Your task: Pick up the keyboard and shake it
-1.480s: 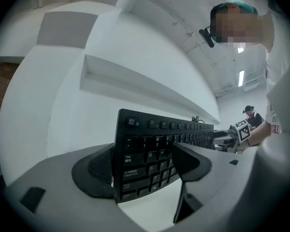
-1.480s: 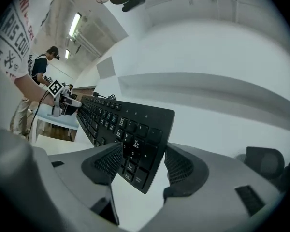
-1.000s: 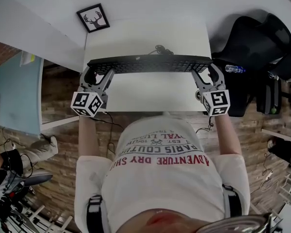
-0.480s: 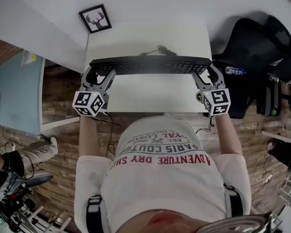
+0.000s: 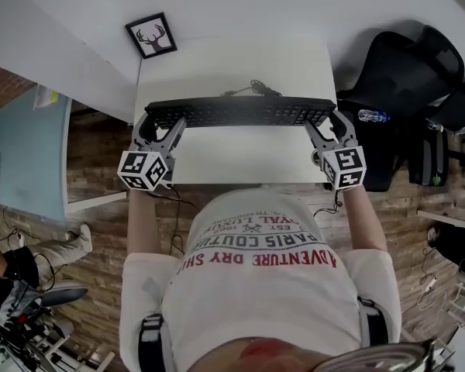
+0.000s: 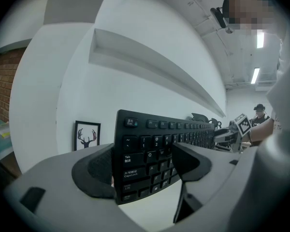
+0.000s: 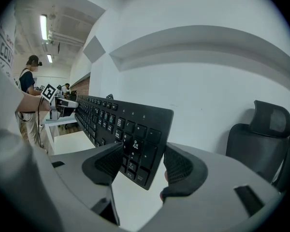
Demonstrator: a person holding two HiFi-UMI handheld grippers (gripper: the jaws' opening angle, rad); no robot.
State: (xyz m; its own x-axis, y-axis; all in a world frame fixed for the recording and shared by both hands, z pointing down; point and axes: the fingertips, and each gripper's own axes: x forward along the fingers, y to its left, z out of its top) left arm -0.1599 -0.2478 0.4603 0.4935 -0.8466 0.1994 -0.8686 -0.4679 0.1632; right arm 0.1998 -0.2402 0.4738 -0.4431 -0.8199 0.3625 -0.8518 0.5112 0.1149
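Note:
A long black keyboard (image 5: 240, 111) hangs in the air above the white desk (image 5: 240, 149), tilted with its keys facing the person. My left gripper (image 5: 156, 128) is shut on its left end, the jaws clamping the Tab and Caps Lock corner of the keyboard (image 6: 145, 153). My right gripper (image 5: 325, 126) is shut on the right end, jaws on either side of the number-pad corner of the keyboard (image 7: 130, 129). The keyboard's cable (image 5: 256, 88) trails onto the desk behind it.
A framed deer picture (image 5: 151, 36) stands at the desk's back left. A black office chair (image 5: 403, 68) with a water bottle (image 5: 372, 116) is to the right. A white wall shelf (image 6: 154, 66) runs above the desk. Brick-pattern floor lies below.
The keyboard has moved slightly away from the person and a little higher in view, with both grippers still clamped on its ends.

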